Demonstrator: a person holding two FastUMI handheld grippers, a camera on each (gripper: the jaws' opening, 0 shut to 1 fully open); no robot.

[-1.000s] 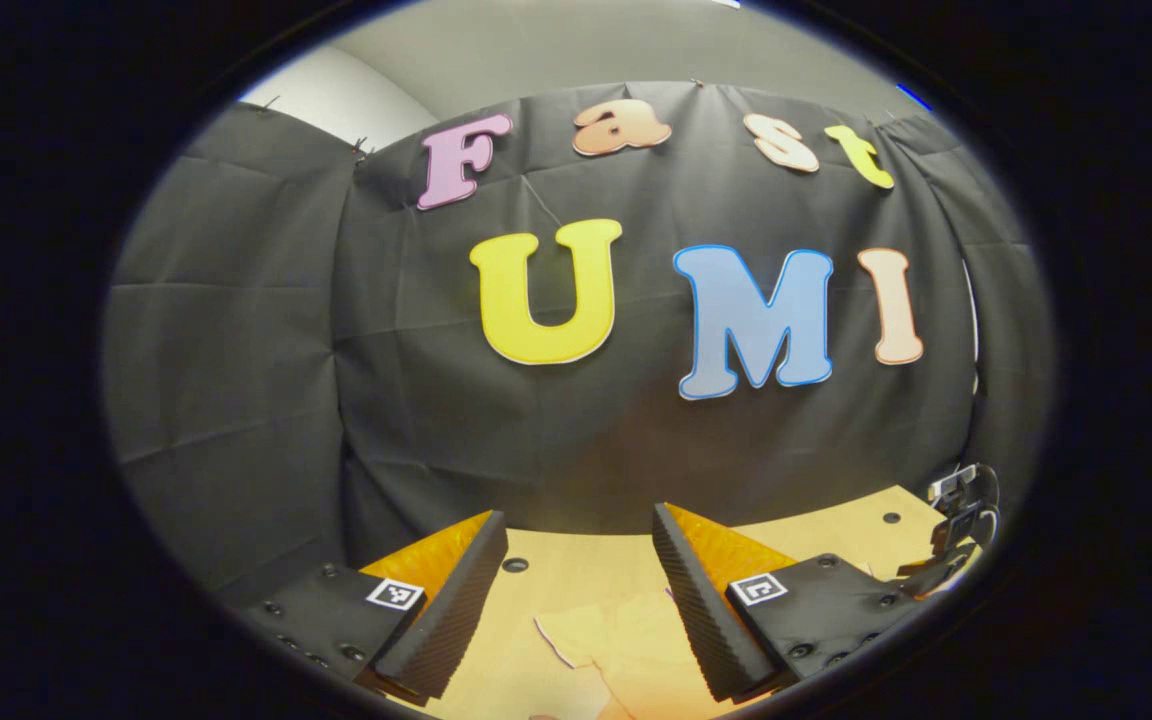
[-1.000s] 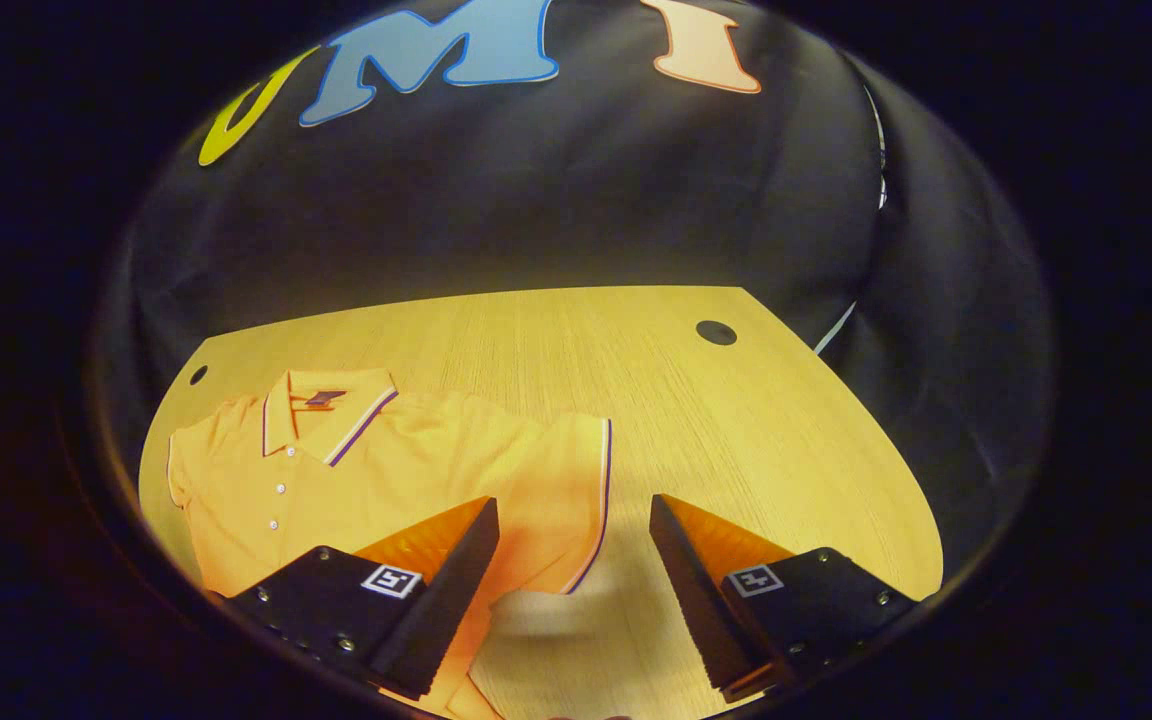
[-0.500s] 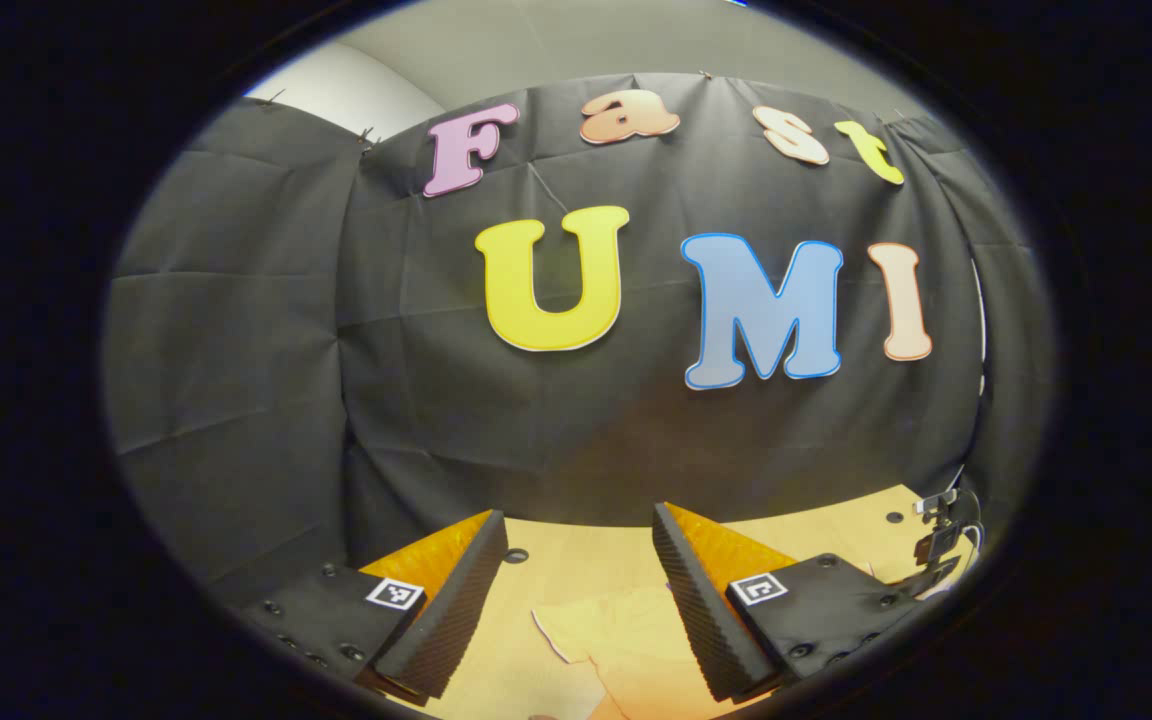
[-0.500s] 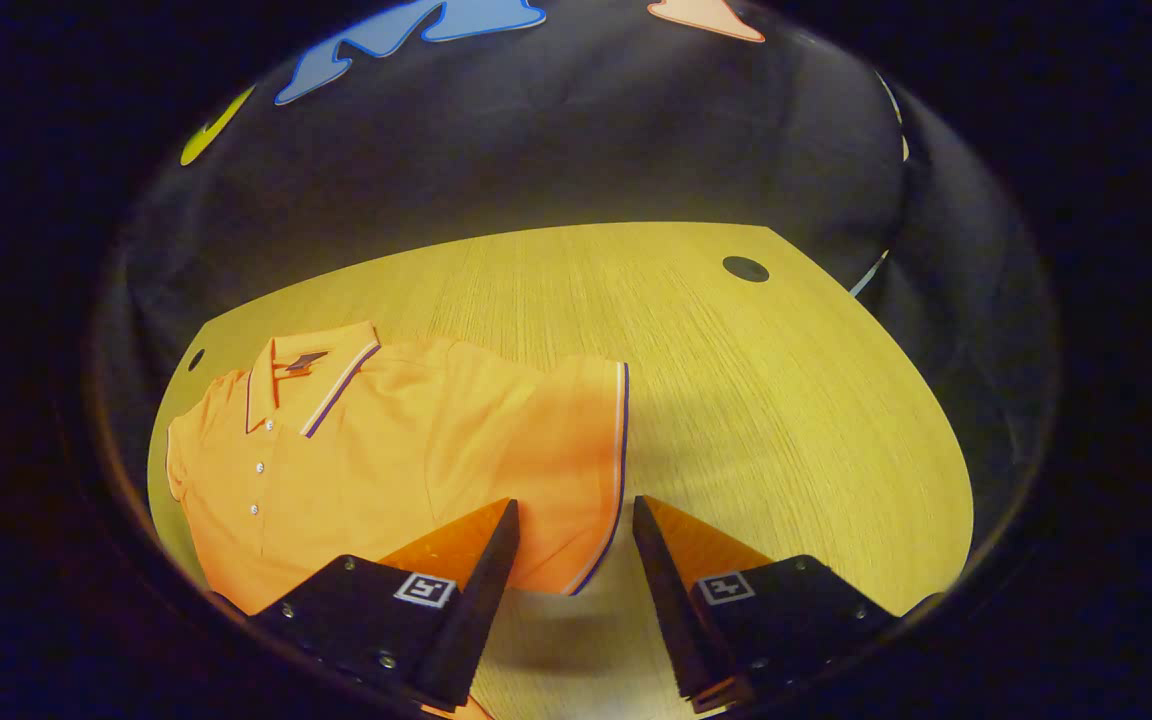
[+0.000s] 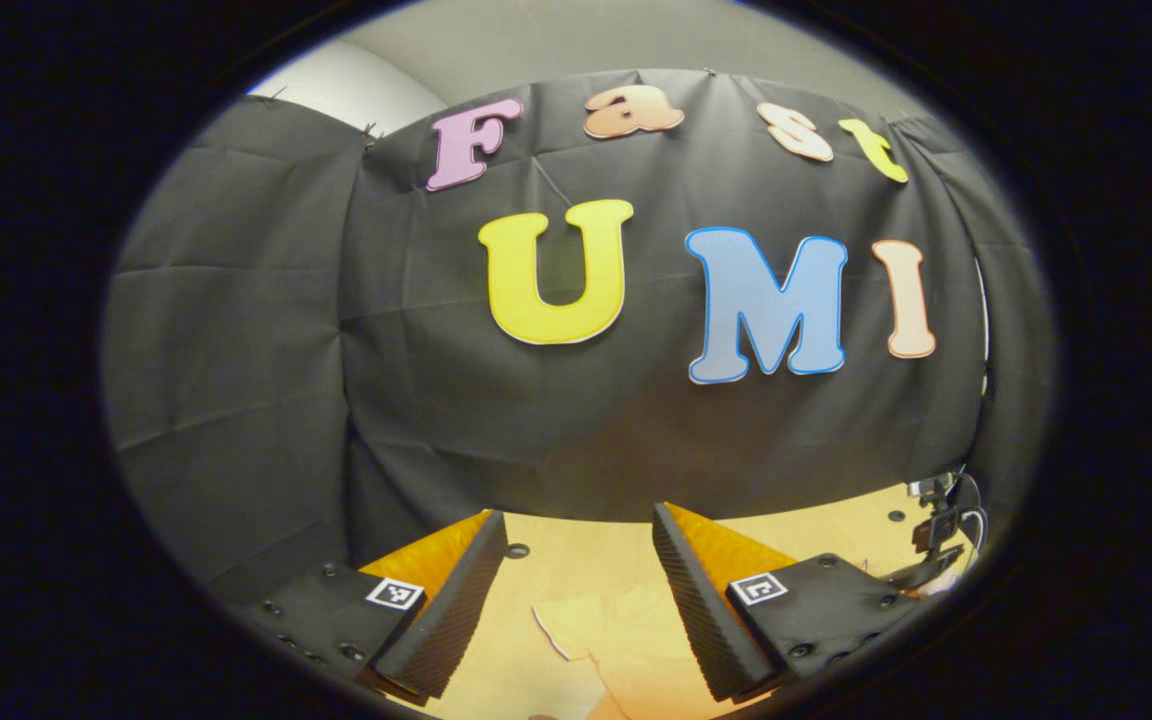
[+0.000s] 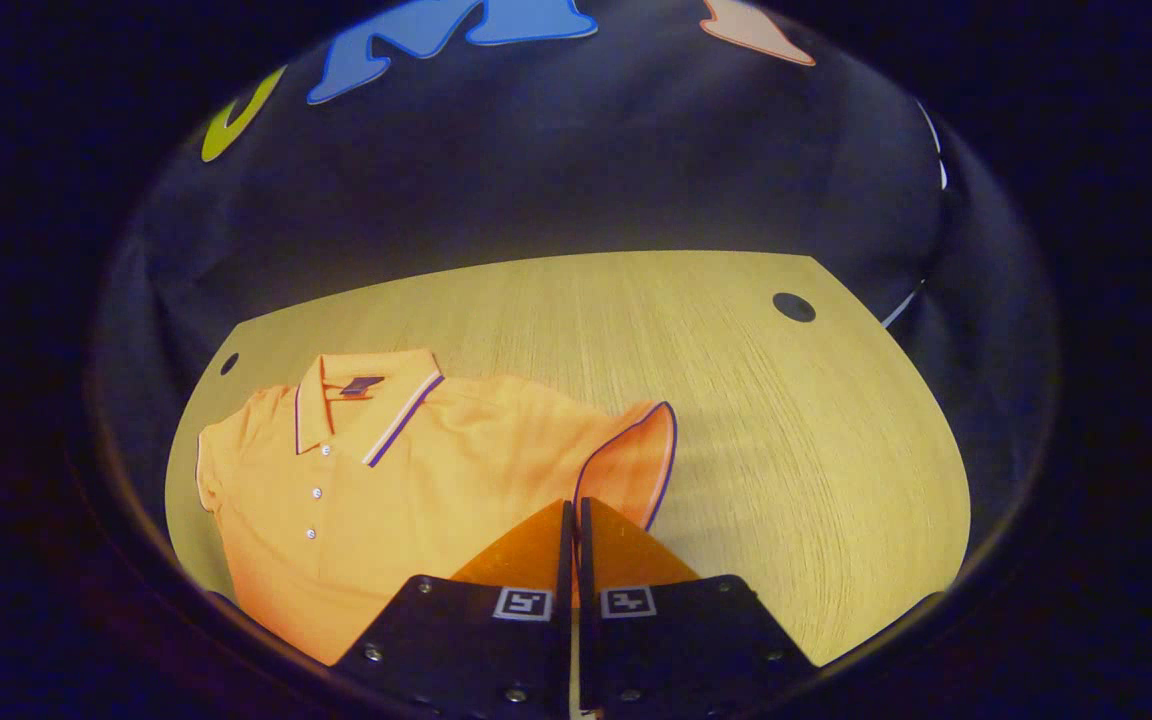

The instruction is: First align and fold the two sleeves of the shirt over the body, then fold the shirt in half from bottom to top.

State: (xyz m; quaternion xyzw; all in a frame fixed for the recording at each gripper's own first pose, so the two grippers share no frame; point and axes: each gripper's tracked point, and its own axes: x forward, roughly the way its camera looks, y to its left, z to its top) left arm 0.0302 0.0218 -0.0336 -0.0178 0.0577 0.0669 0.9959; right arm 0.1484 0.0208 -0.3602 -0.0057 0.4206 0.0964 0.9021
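Note:
An orange polo shirt (image 6: 406, 480) lies flat, collar toward the far wall, on the wooden table (image 6: 756, 420). My right gripper (image 6: 572, 512) is shut on the shirt's right sleeve (image 6: 631, 460), whose striped cuff stands raised and curled open just beyond the fingertips. In the left gripper view my left gripper (image 5: 576, 545) is open, held above the table with a part of the shirt (image 5: 626, 635) showing below between its fingers. The right gripper (image 5: 936, 535) shows small at the far right of that view.
The black cloth wall closes the table's far side. Round holes sit in the tabletop at the back right (image 6: 794, 307), the back left (image 6: 228, 363) and ahead of the left gripper (image 5: 516, 551). Bare wood extends right of the sleeve.
My right gripper went from open around the sleeve's cuff to shut on it, and the cuff has lifted and curled. The left gripper stayed open and barely shifted.

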